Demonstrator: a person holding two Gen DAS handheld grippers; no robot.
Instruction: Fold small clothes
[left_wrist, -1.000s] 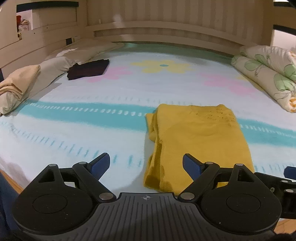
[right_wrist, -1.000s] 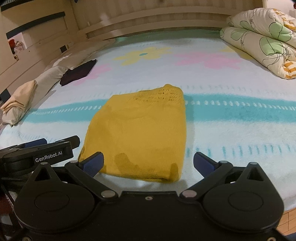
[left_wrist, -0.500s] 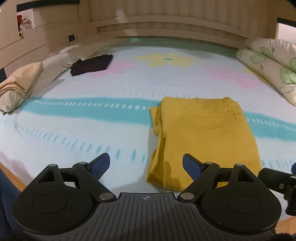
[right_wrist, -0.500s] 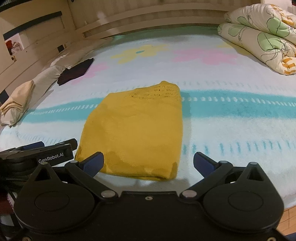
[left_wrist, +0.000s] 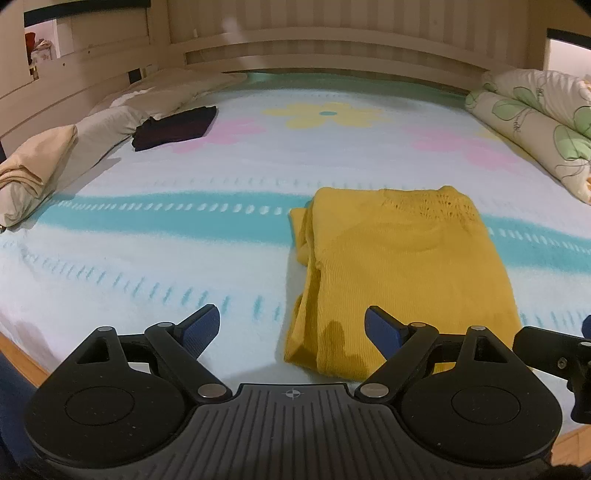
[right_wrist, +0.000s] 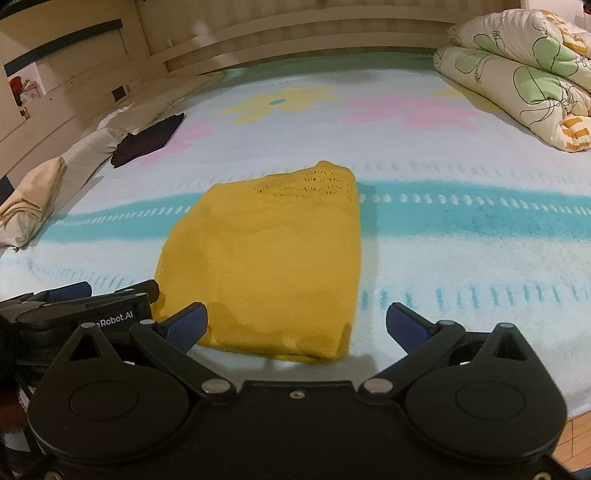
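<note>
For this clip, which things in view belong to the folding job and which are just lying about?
Part of the job:
- folded yellow knitted garment
- left gripper, jaws open
- right gripper, jaws open

Just lying about:
- folded dark garment
- rolled floral quilt
- beige folded cloth
- flower-patterned bed sheet

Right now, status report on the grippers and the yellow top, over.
Left gripper, right gripper: jaws open, empty. Yellow top folded flat on bed. Nothing in the way.
</note>
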